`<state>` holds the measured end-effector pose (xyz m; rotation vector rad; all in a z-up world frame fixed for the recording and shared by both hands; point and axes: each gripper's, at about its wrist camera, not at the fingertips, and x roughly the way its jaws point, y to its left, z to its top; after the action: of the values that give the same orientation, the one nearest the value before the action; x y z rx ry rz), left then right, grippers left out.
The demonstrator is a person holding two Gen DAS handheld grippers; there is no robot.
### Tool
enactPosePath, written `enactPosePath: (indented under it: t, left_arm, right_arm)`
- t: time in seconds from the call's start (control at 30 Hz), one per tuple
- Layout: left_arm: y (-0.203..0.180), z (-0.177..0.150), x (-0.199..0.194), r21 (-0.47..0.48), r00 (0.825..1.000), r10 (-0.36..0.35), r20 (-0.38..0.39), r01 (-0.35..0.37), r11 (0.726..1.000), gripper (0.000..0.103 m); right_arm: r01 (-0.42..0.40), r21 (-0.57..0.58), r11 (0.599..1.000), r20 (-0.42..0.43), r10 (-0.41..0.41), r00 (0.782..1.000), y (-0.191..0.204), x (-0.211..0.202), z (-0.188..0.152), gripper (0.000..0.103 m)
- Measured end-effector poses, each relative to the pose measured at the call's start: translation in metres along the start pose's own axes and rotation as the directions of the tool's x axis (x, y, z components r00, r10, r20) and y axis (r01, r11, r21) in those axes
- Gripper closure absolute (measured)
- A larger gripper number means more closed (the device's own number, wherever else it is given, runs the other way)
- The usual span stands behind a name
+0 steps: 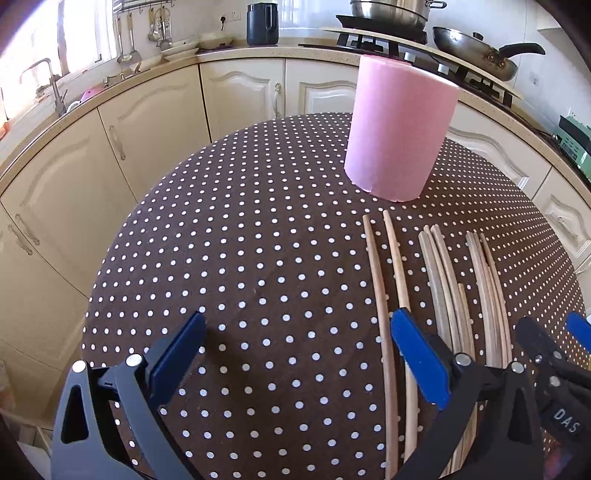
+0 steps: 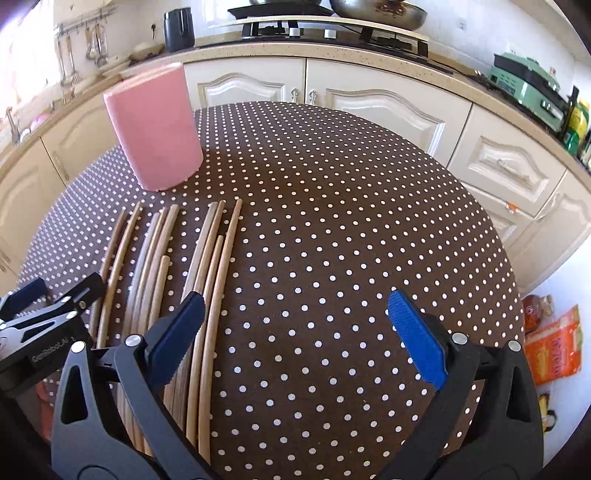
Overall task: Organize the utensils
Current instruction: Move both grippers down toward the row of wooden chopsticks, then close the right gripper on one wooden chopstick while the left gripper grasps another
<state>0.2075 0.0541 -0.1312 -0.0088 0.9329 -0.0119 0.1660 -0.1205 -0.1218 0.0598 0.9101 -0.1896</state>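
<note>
Several wooden chopsticks [image 1: 443, 280] lie side by side on a round table with a brown polka-dot cloth [image 1: 258, 258]. They also show in the right wrist view [image 2: 207, 266]. A tall pink holder [image 1: 399, 129] stands upright behind them, also seen in the right wrist view [image 2: 155, 129]. My left gripper [image 1: 299, 350] is open and empty, hovering left of the chopsticks with its right finger over the leftmost pair. My right gripper [image 2: 295, 332] is open and empty, to the right of the chopsticks, its left finger over them.
Cream kitchen cabinets [image 1: 240, 92] and a counter ring the table. A stove with pans [image 1: 472, 48], a black kettle [image 1: 262, 22] and a sink tap [image 1: 51, 85] sit on the counter. Food packets [image 2: 554, 350] lie on the floor at right.
</note>
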Motion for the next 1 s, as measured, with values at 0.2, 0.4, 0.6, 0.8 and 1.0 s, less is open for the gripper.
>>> enactPosePath:
  t: [0.2,0.4,0.6,0.8,1.0]
  left_arm:
    - [0.017,-0.003,-0.006,-0.061,0.998,-0.042,0.038,0.044,0.997,0.02]
    - [0.024,-0.002,-0.007,-0.071,0.999,-0.009,0.051,0.012,0.997,0.049]
    - [0.025,-0.003,-0.012,-0.039,0.995,-0.09,0.045,0.092,0.995,0.056]
    - [0.022,-0.003,-0.014,-0.037,0.978,-0.209,0.019,0.209,0.977,0.055]
    - [0.007,-0.002,-0.011,0.027,0.989,-0.145,0.003,0.145,0.989,0.052]
  right_arm:
    - [0.002,-0.011,1.0,-0.025,-0.003,1.0,0.004,0.011,0.0,0.014]
    - [-0.046,-0.002,0.999,0.005,0.046,0.999,0.003,0.016,0.008,0.08]
    - [-0.089,-0.038,0.995,0.009,0.09,0.996,0.006,0.016,0.005,0.092]
    - [-0.138,-0.007,0.99,0.01,0.138,0.99,-0.002,0.012,-0.002,0.095]
    - [-0.156,0.008,0.988,0.01,0.156,0.988,-0.005,0.01,-0.003,0.094]
